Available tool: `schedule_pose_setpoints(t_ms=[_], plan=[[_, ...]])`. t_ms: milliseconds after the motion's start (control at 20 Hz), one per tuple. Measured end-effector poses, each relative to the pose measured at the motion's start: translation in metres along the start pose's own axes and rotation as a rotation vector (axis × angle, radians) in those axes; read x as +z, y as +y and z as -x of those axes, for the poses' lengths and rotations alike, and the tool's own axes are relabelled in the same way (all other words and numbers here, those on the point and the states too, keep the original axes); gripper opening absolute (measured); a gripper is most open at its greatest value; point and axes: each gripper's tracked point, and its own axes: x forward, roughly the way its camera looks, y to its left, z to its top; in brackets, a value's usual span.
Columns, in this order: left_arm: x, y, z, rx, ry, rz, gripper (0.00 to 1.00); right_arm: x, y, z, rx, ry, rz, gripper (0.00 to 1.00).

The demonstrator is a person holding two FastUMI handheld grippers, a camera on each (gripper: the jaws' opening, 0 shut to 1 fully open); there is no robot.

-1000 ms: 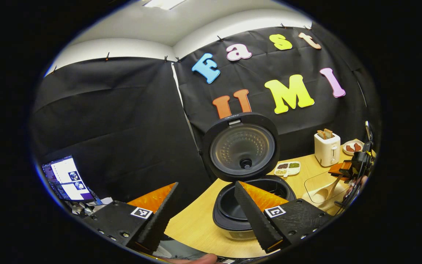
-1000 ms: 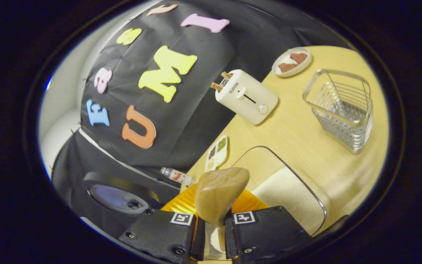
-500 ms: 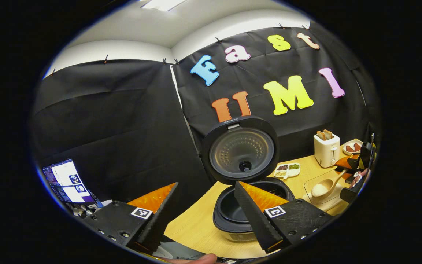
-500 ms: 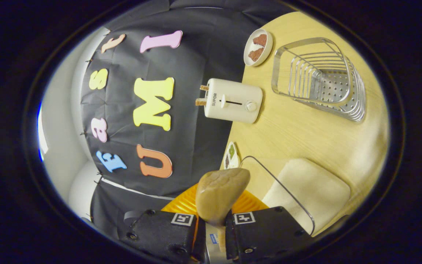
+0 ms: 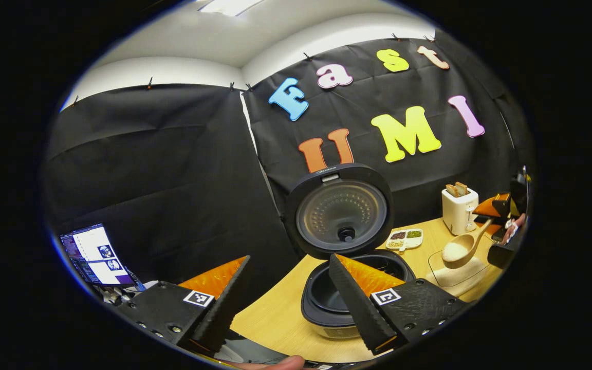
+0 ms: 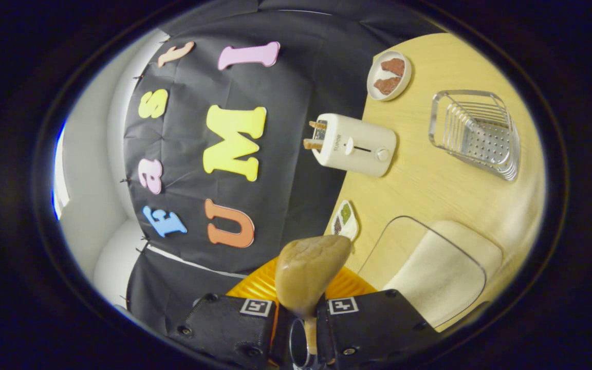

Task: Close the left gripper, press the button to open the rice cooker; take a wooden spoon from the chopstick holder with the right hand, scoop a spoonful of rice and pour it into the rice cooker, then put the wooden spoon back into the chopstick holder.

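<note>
The black rice cooker (image 5: 350, 295) stands open on the wooden table, lid (image 5: 340, 210) upright, inner pot dark. My left gripper (image 5: 290, 257) hovers open in front of it, holding nothing. Far right in the left gripper view, the wooden spoon (image 5: 458, 251) carries a heap of white rice above the clear rice container (image 5: 458, 275), and the right gripper (image 5: 496, 208) holds its handle. In the right gripper view the spoon (image 6: 309, 275) points away, seen from its back, with my right gripper (image 6: 301, 300) shut on the handle. The wire chopstick holder (image 6: 476, 134) stands beyond the rice container (image 6: 437, 272).
A white toaster (image 6: 355, 146) with bread stands at the wall, a small plate of meat (image 6: 389, 74) past it, and a divided dish of grains (image 6: 346, 221) near the container. A laptop screen (image 5: 95, 252) glows low at the left, beyond the table (image 5: 275, 318).
The right gripper has lifted the spoon out of the rice container with a load of rice and raised it higher. The left gripper has stayed open and nearly still.
</note>
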Motion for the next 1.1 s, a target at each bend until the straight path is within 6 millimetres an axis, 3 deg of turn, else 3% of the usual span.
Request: schedule_pose_setpoints(t_ms=[150, 350, 500, 600, 750, 800, 1100], plan=[[-0.004, 0.009, 0.001, 0.019, 0.005, 0.004, 0.95, -0.022, 0.046, -0.005, 0.02, 0.023, 0.046, 0.26], [-0.007, 0.023, 0.003, 0.051, 0.01, 0.02, 0.95, -0.072, 0.084, -0.026, 0.029, 0.075, 0.087, 0.26], [-0.013, 0.035, 0.005, 0.077, 0.018, 0.029, 0.95, -0.12, 0.086, -0.043, 0.011, 0.133, 0.068, 0.26], [-0.016, 0.042, 0.006, 0.092, 0.026, 0.029, 0.95, -0.141, 0.083, -0.051, 0.001, 0.15, 0.081, 0.26], [-0.021, 0.05, 0.007, 0.11, 0.032, 0.025, 0.95, -0.172, 0.076, -0.061, -0.031, 0.172, 0.19, 0.31], [-0.022, 0.053, 0.008, 0.117, 0.032, 0.023, 0.95, -0.183, 0.075, -0.061, -0.034, 0.183, 0.251, 0.27], [-0.031, 0.065, 0.009, 0.138, 0.05, 0.032, 0.95, -0.204, 0.079, -0.06, -0.046, 0.161, 0.605, 0.26]])
